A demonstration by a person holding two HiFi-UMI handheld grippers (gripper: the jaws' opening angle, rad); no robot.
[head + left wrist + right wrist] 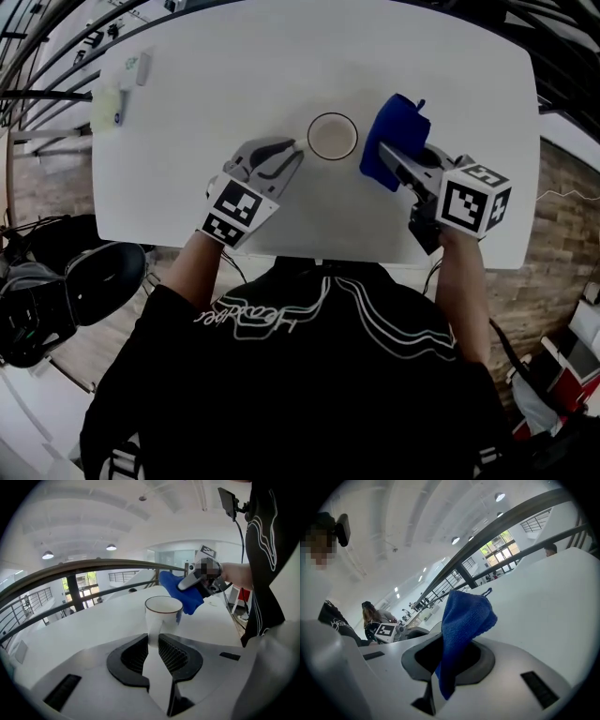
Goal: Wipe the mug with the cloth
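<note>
A white mug point(332, 137) stands upright on the white table point(178, 187), near its middle. My left gripper point(292, 157) reaches it from the left. In the left gripper view the mug point(163, 612) is straight ahead, its handle runs down between the dark pads, and the left gripper point(153, 641) is shut on it. My right gripper point(392, 161) is just right of the mug, shut on a blue cloth point(396, 129) that bunches up above its jaws. In the right gripper view the cloth point(464, 620) stands up out of the right gripper point(446, 660) and hides the mug.
A pale yellow-green item point(106, 109) and a small white one point(141, 67) lie at the table's far left corner. A dark chair point(98, 277) stands beside the table's left front. Railings ring the table's far side.
</note>
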